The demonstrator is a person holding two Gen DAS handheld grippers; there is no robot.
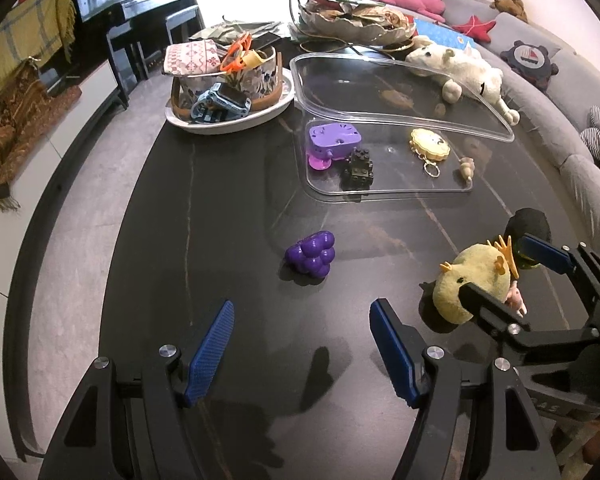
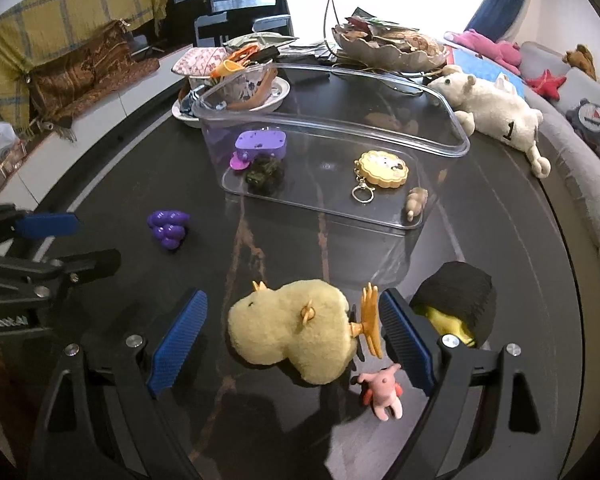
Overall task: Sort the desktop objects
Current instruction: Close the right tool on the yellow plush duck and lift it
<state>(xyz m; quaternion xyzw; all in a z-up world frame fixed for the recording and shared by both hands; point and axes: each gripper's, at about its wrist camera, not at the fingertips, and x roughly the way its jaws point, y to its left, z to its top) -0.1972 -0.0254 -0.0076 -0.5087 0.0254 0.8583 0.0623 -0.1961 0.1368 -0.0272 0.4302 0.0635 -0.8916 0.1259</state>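
Note:
A yellow plush chick (image 2: 296,330) lies on the dark table between the open fingers of my right gripper (image 2: 296,336); it also shows in the left wrist view (image 1: 474,280). A small pink figure (image 2: 382,392) and a black-haired toy head (image 2: 458,304) lie beside it. Purple toy grapes (image 1: 311,256) lie ahead of my open, empty left gripper (image 1: 302,346). A clear plastic bin (image 2: 440,148) holds a purple toy (image 2: 260,144), a black brick car (image 2: 265,174), a yellow keychain (image 2: 382,168) and a small wooden figure (image 2: 415,202).
A white dish (image 1: 228,124) with a floral basket, a watch and glasses stands at the back left. A white plush sheep (image 1: 460,68) lies at the back right. A leaf-shaped bowl stand (image 2: 392,50) is behind the bin. A grey sofa (image 1: 548,92) curves on the right.

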